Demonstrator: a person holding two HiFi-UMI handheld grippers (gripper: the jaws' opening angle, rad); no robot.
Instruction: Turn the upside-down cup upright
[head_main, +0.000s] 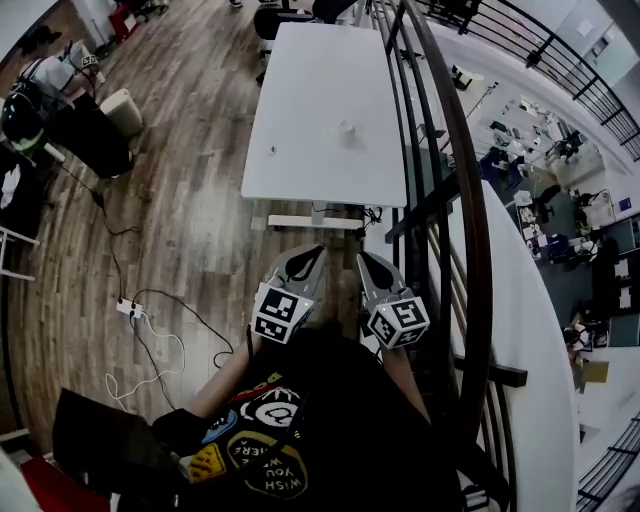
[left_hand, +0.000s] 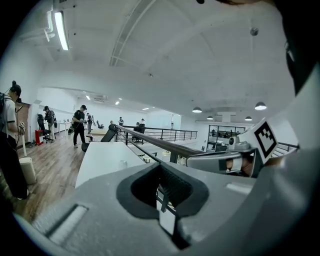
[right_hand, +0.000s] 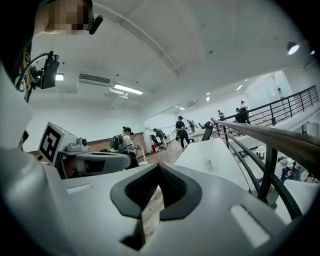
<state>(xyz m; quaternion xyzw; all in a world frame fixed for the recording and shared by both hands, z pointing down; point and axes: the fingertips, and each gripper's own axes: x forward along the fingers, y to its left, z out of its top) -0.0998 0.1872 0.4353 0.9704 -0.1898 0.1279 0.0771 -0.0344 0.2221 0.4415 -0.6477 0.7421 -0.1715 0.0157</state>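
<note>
A small white cup (head_main: 347, 129) stands on the long white table (head_main: 300, 170), well ahead of both grippers. In the right gripper view the cup (right_hand: 207, 162) looks narrower at its top, mouth down. It shows only faintly as a pale cup (left_hand: 123, 163) in the left gripper view. My left gripper (head_main: 311, 252) and right gripper (head_main: 366, 260) are side by side in front of my body, short of the table's near edge. Both point toward the table. The left gripper's jaws (left_hand: 161, 199) are shut and hold nothing. The right gripper's jaws (right_hand: 156, 199) are shut and empty too.
A dark railing (head_main: 440, 150) with a wooden handrail runs along the table's right side. A tiny dark object (head_main: 272, 150) lies on the table's left part. Cables and a power strip (head_main: 132, 310) lie on the wooden floor at left. Several people (left_hand: 79, 125) stand far off.
</note>
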